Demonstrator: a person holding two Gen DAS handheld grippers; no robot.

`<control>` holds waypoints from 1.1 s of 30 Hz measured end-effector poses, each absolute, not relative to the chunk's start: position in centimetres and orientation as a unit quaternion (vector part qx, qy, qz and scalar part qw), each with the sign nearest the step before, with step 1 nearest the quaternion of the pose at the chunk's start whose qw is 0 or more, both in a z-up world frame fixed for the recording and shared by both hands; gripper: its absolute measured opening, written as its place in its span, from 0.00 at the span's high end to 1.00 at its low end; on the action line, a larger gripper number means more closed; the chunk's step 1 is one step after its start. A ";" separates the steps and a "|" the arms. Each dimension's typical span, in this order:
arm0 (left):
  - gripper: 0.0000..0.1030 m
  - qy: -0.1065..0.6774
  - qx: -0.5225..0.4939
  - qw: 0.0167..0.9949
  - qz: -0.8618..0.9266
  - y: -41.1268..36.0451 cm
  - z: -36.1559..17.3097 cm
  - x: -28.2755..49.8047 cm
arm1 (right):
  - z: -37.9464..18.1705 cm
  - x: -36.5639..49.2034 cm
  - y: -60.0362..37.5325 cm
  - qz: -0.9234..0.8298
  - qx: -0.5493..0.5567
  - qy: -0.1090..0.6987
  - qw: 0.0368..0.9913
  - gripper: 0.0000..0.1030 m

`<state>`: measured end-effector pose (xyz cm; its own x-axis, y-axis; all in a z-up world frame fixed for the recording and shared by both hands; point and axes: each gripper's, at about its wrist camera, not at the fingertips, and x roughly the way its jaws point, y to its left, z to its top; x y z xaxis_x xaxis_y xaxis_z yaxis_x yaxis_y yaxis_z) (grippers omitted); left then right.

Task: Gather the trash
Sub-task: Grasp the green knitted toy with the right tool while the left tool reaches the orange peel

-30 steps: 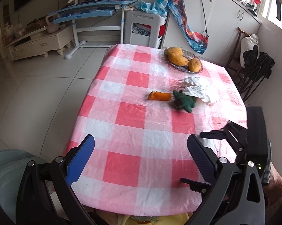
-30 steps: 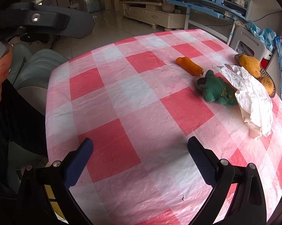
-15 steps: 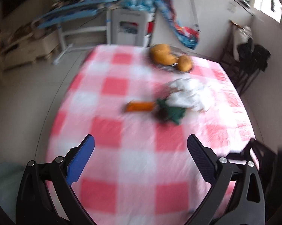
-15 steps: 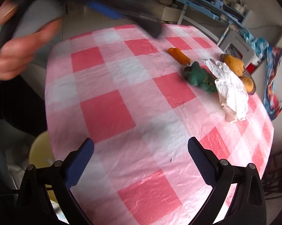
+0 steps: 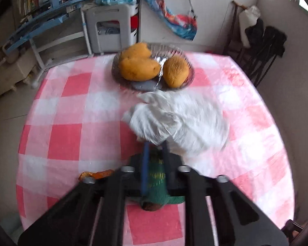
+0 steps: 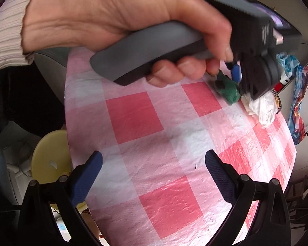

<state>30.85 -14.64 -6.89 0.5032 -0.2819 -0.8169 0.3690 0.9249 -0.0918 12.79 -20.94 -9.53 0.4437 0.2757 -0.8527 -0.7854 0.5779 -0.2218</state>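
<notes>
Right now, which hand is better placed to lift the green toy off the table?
Left. The left gripper has just closed its jaws around the green toy, beside the white bag. The right gripper hangs open over bare tablecloth, well short of the toy.

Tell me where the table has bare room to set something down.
Bare cloth spans the near half in front of the right claw and the left side beside the orange wrapper. It is crowded where the green toy, white bag and fruit bowl cluster.
</notes>
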 end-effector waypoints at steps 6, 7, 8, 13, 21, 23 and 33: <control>0.99 0.407 -0.054 0.877 -0.249 -10.5 -2.5 29.0 | -9.7 12.3 -21.3 0.328 -0.323 0.402 0.792 0.07; 0.99 0.403 -0.066 0.876 -0.257 -9.7 -2.0 28.4 | -9.7 12.2 -21.4 0.327 -0.324 0.402 0.792 0.07; 0.99 0.403 -0.072 0.873 -0.265 -9.2 -1.8 28.0 | -9.7 12.2 -21.5 0.326 -0.322 0.403 0.792 0.07; 0.99 0.442 -0.047 0.861 -0.249 -8.7 -3.7 27.3 | -9.0 12.4 -21.3 0.282 -0.331 0.392 0.810 0.07; 0.77 0.468 0.018 0.861 -0.197 -9.5 -6.5 28.4 | -6.5 15.3 -24.7 0.242 -0.240 0.371 0.864 0.07; 0.72 0.463 0.015 0.864 -0.196 -9.4 -6.2 28.8 | -6.0 15.9 -24.7 0.236 -0.221 0.358 0.876 0.07; 0.55 0.463 0.057 0.877 -0.118 -6.7 -6.0 31.3 | -5.7 21.8 -25.1 0.244 -0.026 0.379 0.892 0.08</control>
<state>31.26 -6.70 -6.01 0.5434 -0.1543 -0.8252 0.2602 0.9655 -0.0092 21.82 -25.11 -5.66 0.5939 0.4165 -0.6883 -0.4556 0.8793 0.1389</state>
